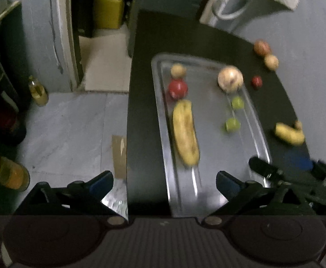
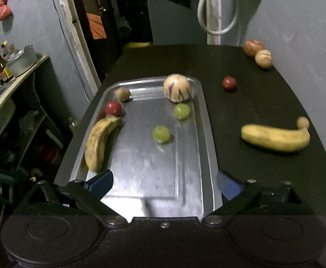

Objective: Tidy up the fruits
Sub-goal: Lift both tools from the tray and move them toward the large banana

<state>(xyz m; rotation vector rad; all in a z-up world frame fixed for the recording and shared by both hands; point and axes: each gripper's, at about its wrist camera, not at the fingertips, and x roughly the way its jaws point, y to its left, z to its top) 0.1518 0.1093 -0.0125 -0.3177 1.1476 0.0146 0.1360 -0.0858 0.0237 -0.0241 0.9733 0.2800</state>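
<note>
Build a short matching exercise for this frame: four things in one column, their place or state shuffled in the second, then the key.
Things:
1. spotted banana
2. plain banana
3. striped pale melon
4. right tool

Places or states:
A. on the dark table, outside the tray
B. open, nothing held
C. along the tray's left side in the right wrist view
D. at the tray's far right corner in the right wrist view

Pairs: 1-C, 2-A, 3-D, 4-B
</note>
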